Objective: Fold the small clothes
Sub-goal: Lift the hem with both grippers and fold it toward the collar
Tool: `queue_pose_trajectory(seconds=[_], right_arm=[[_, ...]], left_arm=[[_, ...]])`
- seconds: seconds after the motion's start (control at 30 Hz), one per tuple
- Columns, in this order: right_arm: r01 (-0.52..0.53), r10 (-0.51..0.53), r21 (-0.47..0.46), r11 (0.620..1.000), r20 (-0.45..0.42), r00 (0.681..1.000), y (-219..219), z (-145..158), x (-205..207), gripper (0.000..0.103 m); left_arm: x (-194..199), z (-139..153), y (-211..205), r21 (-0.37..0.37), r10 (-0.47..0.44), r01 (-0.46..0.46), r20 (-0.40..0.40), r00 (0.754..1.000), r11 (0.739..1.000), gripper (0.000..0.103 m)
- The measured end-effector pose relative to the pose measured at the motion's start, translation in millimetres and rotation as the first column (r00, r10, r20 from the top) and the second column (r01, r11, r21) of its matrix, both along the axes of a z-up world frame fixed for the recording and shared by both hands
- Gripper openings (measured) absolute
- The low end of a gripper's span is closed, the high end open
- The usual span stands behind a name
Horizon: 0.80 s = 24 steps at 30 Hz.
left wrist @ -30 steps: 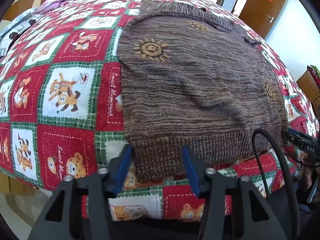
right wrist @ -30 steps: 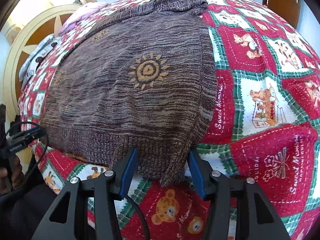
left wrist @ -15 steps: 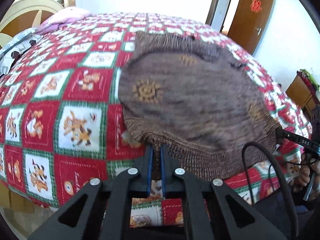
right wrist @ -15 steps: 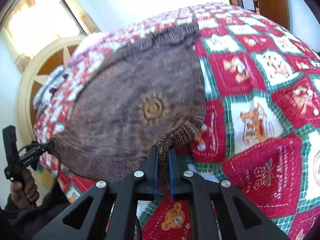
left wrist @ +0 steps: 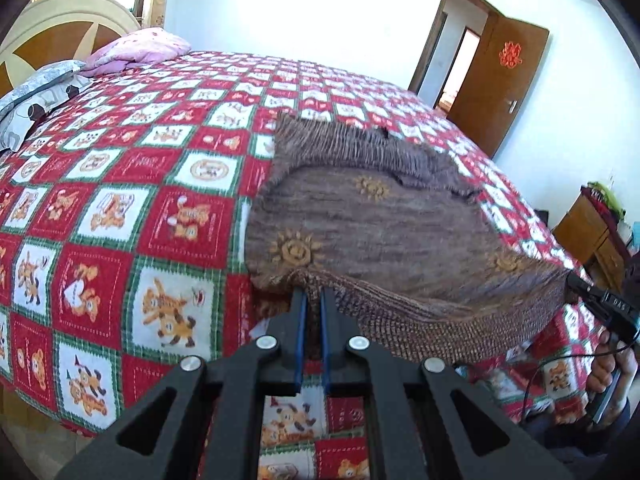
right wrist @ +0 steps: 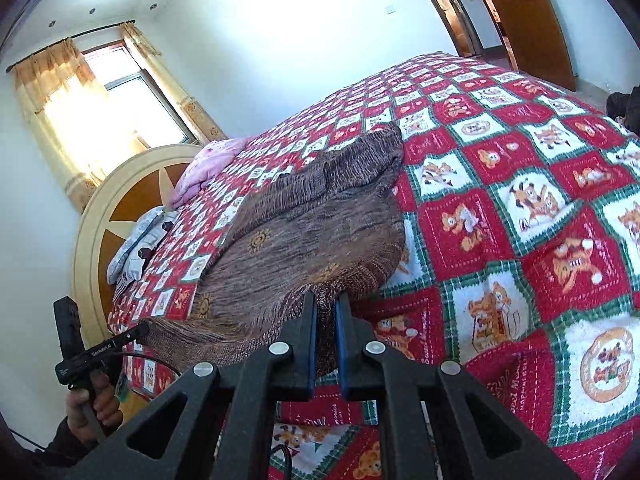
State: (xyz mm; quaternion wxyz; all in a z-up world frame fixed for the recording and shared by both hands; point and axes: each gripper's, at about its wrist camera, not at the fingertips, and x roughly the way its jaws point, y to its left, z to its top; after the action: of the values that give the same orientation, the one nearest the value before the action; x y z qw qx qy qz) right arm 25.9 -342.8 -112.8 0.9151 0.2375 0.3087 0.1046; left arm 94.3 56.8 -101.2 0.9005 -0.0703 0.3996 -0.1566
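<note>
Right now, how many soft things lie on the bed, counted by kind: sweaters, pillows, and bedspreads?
Brown knitted sweater: 1
Pillows: 2, one pink pillow and one grey patterned pillow
Red, white and green patchwork bedspread: 1
Total: 4

Home bedroom: bed [left wrist: 120, 184] under teddy-bear patchwork quilt, pillows [left wrist: 136, 50], round headboard [right wrist: 120, 216], curtained window [right wrist: 92, 96], wooden door [left wrist: 500, 80].
</note>
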Motion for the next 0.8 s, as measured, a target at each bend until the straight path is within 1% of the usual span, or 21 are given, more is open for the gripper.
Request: queue_pose_trajectory(seconds=[0.23, 0.53, 0.63, 0.8], right_arm=[[-0.010, 0.009, 0.016, 1.000, 0.047, 0.999, -4, 29, 10, 0.007], [-0.009, 0.007, 0.028, 1.000, 0.087, 0.996, -9, 65, 31, 0.007], [-0.002, 0.000, 0.024, 1.000, 0.100, 0.995, -11, 74, 39, 0.007], [-0.005, 0.004, 0.010, 1.000, 0.102, 0.995, -11, 81, 61, 0.007]], left_arm=[[12, 25, 9, -0.062, 0.017, -0.013, 0.054, 0.998, 0.998, 0.007], [33, 56, 9, -0.130, 0.034, -0.018, 0.116, 0.993, 0.991, 0.006], [43, 60, 9, -0.145, 0.044, -0.025, 0.127, 0.991, 0.989, 0.006], [70, 61, 8, -0.173, 0.069, -0.047, 0.120, 0.990, 0.984, 0.006]])
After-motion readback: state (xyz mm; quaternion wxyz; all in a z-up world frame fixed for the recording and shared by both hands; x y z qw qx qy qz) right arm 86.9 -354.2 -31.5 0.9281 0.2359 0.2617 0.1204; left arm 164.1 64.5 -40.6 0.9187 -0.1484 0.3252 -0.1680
